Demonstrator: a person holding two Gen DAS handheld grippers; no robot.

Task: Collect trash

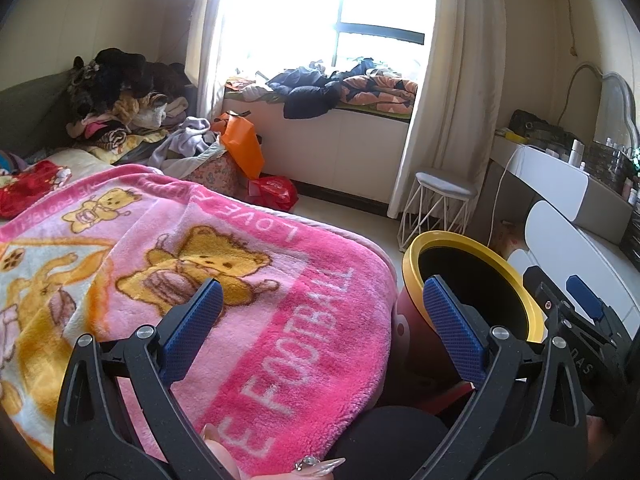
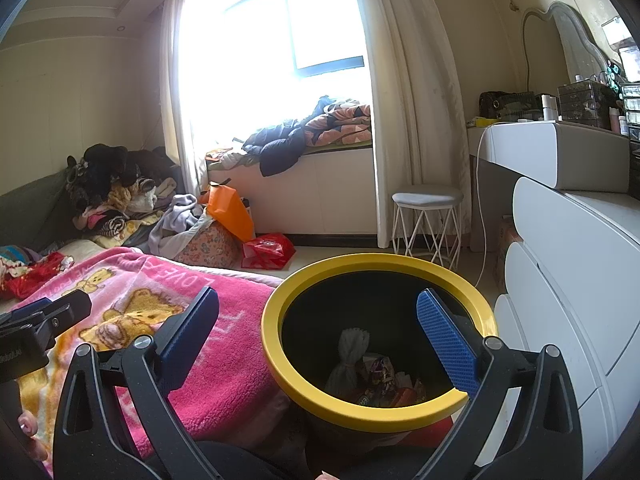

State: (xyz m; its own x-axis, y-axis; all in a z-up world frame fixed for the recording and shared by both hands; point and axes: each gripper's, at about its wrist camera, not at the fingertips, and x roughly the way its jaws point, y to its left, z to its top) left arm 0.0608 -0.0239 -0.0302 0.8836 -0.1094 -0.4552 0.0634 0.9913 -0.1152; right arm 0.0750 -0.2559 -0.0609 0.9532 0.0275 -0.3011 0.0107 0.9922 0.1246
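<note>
From your left wrist camera, your left gripper (image 1: 324, 316) is spread wide with nothing between its blue pads, hanging over the pink bear blanket (image 1: 224, 280) on the bed. The yellow-rimmed trash bin (image 1: 412, 264) stands just beside the bed's edge on the right, but from here its inside reads only as black. Your right gripper (image 1: 576, 300) pokes in at the far right, too cropped to judge from this side.

From your right wrist camera, your right gripper (image 2: 318, 312) is also released and empty, held above the bin's rim (image 2: 376, 260). This view looks down into the bin and shows the trash (image 2: 376, 376) at the bottom: a knotted white bag and crumpled wrappers. The white dresser (image 2: 560, 280) stands just right of the bin.
</note>
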